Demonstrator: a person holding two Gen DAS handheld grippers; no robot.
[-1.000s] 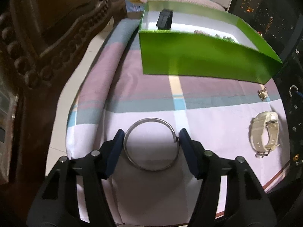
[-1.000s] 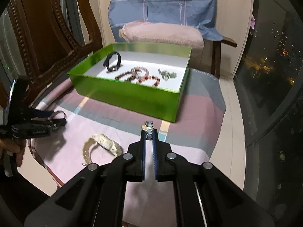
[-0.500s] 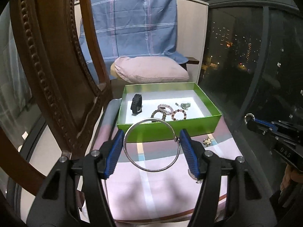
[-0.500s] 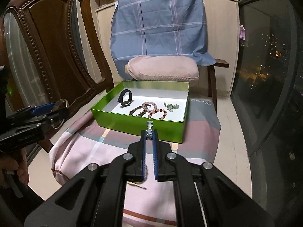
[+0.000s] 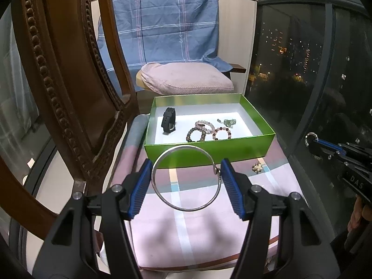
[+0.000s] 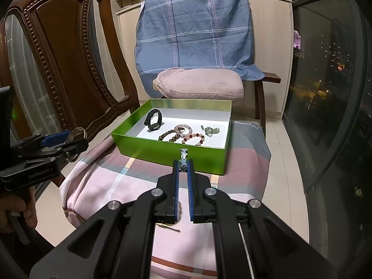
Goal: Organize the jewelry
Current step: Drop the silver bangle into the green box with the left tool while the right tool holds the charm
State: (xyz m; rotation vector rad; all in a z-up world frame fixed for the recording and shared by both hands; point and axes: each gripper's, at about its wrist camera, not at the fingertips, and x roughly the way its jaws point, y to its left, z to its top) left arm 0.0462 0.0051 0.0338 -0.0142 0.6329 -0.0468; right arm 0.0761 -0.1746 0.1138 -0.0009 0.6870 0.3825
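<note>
My left gripper (image 5: 186, 165) is shut on a thin silver bangle (image 5: 188, 209), held in the air in front of the green box (image 5: 209, 150). The box holds a black band (image 5: 168, 121), bead bracelets (image 5: 207, 131) and a small green stone piece (image 5: 229, 122). My right gripper (image 6: 183, 162) is shut on a small silver chain (image 6: 184, 154) that sticks out past its tips, also short of the green box (image 6: 162, 153). In the left wrist view this chain (image 5: 310, 137) hangs as a loop. A small gold piece (image 5: 257, 167) lies on the checked cloth (image 5: 186, 227).
A carved wooden chair back (image 5: 69, 93) rises close on the left. Behind the box stands a second chair with a pink cushion (image 5: 186, 80) and a blue plaid cloth (image 5: 162, 23). Dark window glass (image 5: 313, 69) runs along the right. The cloth-covered seat drops off to tiled floor (image 6: 286, 144).
Both grippers rose and tipped up; the bangle came off the cloth in the left gripper. The box's inside now shows. Nothing has moved in the last half second.
</note>
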